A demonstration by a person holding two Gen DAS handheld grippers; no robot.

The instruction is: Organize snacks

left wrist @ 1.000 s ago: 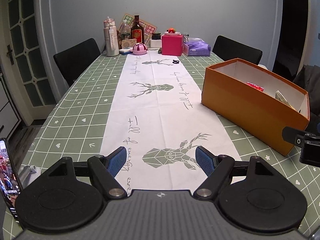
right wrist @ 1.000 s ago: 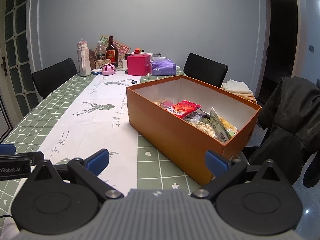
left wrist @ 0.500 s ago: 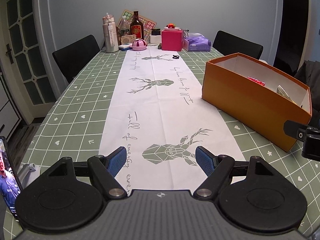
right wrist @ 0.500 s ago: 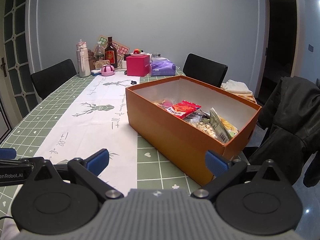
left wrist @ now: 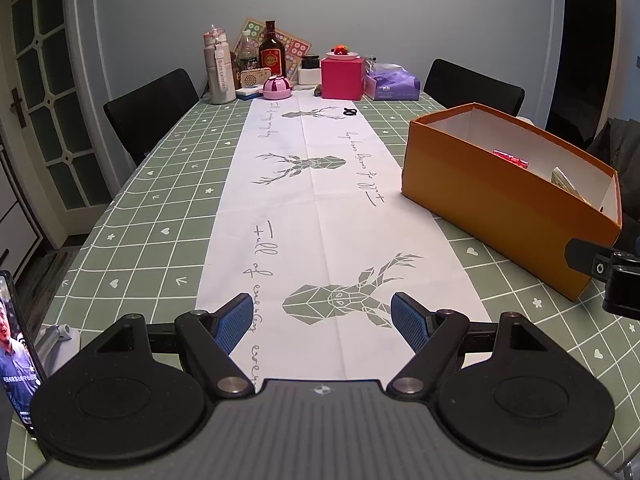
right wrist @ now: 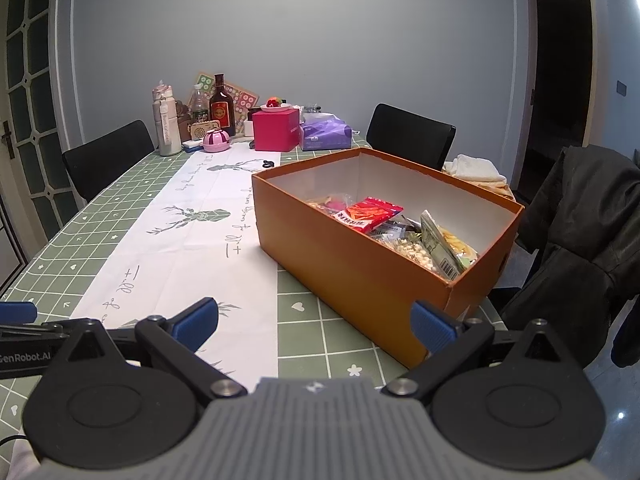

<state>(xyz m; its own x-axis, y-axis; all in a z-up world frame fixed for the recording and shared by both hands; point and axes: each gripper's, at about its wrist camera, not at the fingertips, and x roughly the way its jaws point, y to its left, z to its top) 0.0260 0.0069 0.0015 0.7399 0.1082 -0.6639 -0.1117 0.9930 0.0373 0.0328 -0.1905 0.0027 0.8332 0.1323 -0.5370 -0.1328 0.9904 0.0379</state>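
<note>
An orange cardboard box [right wrist: 360, 276] stands on the right side of the table, also in the left wrist view as the orange box [left wrist: 500, 204]. Inside lie several snack packs: a red packet [right wrist: 370, 213], a bag of pale puffs [right wrist: 412, 250] and a green-yellow packet [right wrist: 444, 246] leaning at the near end. My right gripper [right wrist: 316, 320] hangs open in front of the box's near corner, holding nothing. My left gripper [left wrist: 322, 322] is open over the white runner [left wrist: 320, 208], empty. The right gripper's side shows at the edge of the left wrist view as a black part [left wrist: 608, 276].
Bottles [left wrist: 272, 54], a pink box [left wrist: 343, 78], a purple tissue pack [left wrist: 392, 86] and a pink bowl [left wrist: 277, 88] crowd the far end. Black chairs [right wrist: 108, 160] flank the table. A phone [left wrist: 16, 352] stands at the near left. A dark jacket [right wrist: 580, 232] hangs at right.
Both views have shifted slightly: the left gripper tilted a little so the far end of the table sits lower in view. Both grippers stay open and empty; the box has not moved.
</note>
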